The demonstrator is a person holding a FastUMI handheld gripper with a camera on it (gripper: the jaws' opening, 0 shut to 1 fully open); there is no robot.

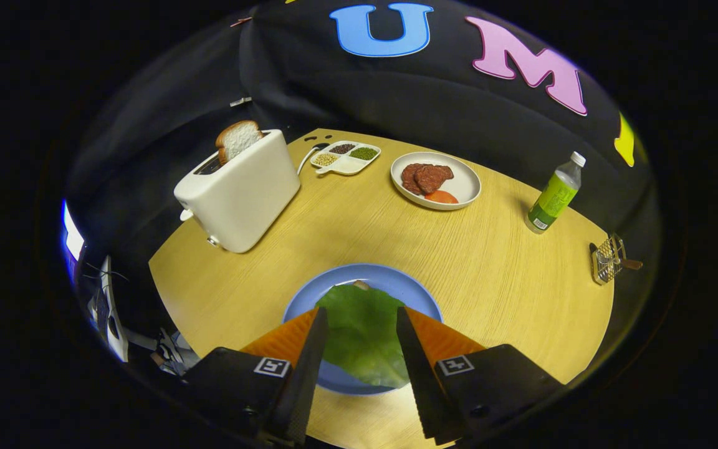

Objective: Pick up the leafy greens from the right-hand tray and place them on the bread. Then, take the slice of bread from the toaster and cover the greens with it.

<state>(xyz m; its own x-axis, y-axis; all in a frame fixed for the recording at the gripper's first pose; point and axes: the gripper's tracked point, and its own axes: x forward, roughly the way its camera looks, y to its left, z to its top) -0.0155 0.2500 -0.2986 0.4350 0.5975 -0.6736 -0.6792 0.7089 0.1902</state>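
A green leaf (362, 327) lies spread on a blue plate (390, 282) just below and between my fingers. It covers the bread on the plate almost wholly, and a small brown bit of crust (361, 285) shows at its far edge. My gripper (361, 315) is open above the leaf, its orange and black fingers (309, 340) apart on either side with nothing pressed between them. A white toaster (240, 193) stands far left on the wooden table, with a slice of bread (238, 138) sticking up from its slot.
Beyond the blue plate a white plate (466, 181) holds brown meat pieces and an orange slice. A divided tray (345, 157) of seeds sits behind the toaster. A green bottle (555, 196) stands far right, and a small wire rack (608, 259) sits at the table's right edge.
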